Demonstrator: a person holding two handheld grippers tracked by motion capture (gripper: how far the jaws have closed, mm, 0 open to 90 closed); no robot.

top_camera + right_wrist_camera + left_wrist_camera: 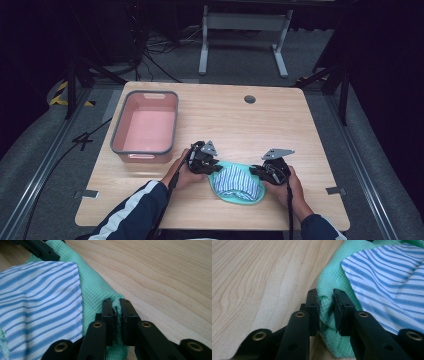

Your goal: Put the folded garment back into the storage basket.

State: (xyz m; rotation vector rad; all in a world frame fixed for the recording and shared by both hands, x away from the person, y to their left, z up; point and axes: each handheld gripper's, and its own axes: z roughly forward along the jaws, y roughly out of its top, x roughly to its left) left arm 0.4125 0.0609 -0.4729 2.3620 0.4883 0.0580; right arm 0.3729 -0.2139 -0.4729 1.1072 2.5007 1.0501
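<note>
Pale wood-grain tabletop [280, 120] carries everything, standing on grey carpet in a dark room. Nearest the person, the left gripper [325, 308] is clenched on a fold of the green waffle cloth [329, 280]; the fabric bunches up between its jaws, which stand a little apart around that thickness. In its own view, the striped cloth [387, 282], blue on white, lies on top of the green one to the right of the jaws. The right gripper [117, 315] pinches the opposite edge of the same green cloth, its jaws almost together with only a thin ridge of weave between them, and the striped piece lies to the left of them.

Both fabrics look light, soft and limp, so they should sag and fold once raised. The striped cloth merely rests loose and may slide off if the green one tilts. Edge holds on opposite sides, as now, seem the sensible grip.

Farther out, ahead and to the left of the left gripper, a pink bin [145, 127] with a grey rim sits empty. Beyond the table stands a white metal frame [245, 30] with cables on the floor.
</note>
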